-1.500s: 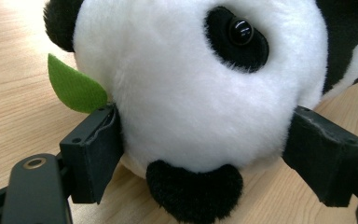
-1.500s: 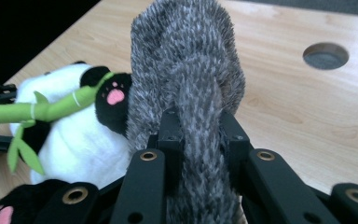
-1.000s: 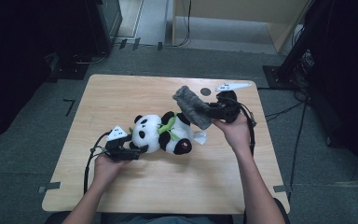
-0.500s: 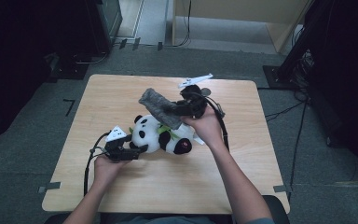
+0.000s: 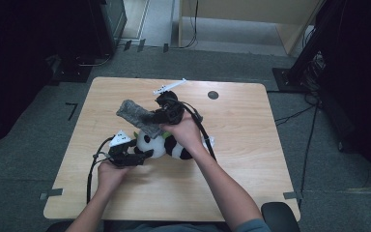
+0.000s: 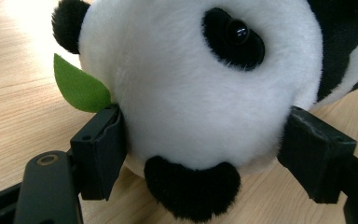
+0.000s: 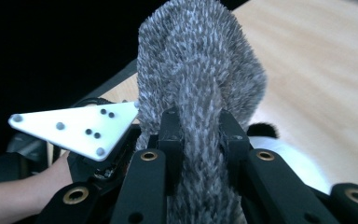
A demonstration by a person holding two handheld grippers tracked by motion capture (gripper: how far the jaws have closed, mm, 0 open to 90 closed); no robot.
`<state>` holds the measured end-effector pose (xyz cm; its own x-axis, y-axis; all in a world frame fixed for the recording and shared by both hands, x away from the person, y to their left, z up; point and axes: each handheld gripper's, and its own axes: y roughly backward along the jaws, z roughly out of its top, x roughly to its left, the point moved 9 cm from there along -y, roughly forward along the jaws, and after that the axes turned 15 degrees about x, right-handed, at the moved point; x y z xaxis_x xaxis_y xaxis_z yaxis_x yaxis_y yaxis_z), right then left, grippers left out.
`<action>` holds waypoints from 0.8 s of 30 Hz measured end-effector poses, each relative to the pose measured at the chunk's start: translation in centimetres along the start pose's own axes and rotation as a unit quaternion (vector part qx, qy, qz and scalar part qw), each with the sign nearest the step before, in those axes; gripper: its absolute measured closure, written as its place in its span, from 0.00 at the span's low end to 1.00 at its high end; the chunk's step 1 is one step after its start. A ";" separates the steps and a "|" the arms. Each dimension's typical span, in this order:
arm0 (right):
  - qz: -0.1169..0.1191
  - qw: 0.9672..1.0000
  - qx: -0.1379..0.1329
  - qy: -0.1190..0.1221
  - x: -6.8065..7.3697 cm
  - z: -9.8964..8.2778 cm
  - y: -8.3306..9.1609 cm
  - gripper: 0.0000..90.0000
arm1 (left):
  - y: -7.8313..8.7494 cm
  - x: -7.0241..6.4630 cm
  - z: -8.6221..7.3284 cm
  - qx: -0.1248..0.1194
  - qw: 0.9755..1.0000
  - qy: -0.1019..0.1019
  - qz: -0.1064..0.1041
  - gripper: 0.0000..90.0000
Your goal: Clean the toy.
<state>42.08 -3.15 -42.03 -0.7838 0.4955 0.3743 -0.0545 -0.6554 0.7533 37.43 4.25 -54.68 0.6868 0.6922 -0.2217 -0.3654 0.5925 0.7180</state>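
A black-and-white panda plush lies on the wooden table, head toward the left. My left gripper is shut on its head: in the left gripper view the two jaws press into either side of the white head, beside a green felt leaf. My right gripper hovers just above the plush, shut on a grey fuzzy cloth that sticks out to the left. In the right gripper view the cloth is pinched between the jaws of the right gripper.
A small dark round mark sits on the table's far side. Bare tabletop lies to the right and front of the plush. Dark equipment and cables stand on the floor around the table.
The right gripper has carried the grey cloth leftward from the table's right side to just over the panda's head. The left gripper and the plush have stayed put.
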 end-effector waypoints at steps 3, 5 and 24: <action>-0.002 1.000 0.029 -0.013 -1.0 -1.1 -1.6 0.85 | 0.0 0.0 0.0 -0.001 1.000 0.001 -0.001 0.24; -0.015 0.999 0.037 -0.014 -1.6 -1.6 -1.9 0.85 | 0.0 0.0 0.0 0.000 1.000 0.001 -0.002 0.24; -0.079 0.995 0.046 -0.031 -5.7 -3.8 1.3 0.85 | -0.1 0.0 -0.2 0.011 1.000 0.006 0.002 0.24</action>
<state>44.12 -9.02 -45.26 -0.7299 0.6243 0.2783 -0.1147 -0.5132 0.8506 37.35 4.24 -54.89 0.6778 0.6994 -0.2269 -0.3537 0.5807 0.7333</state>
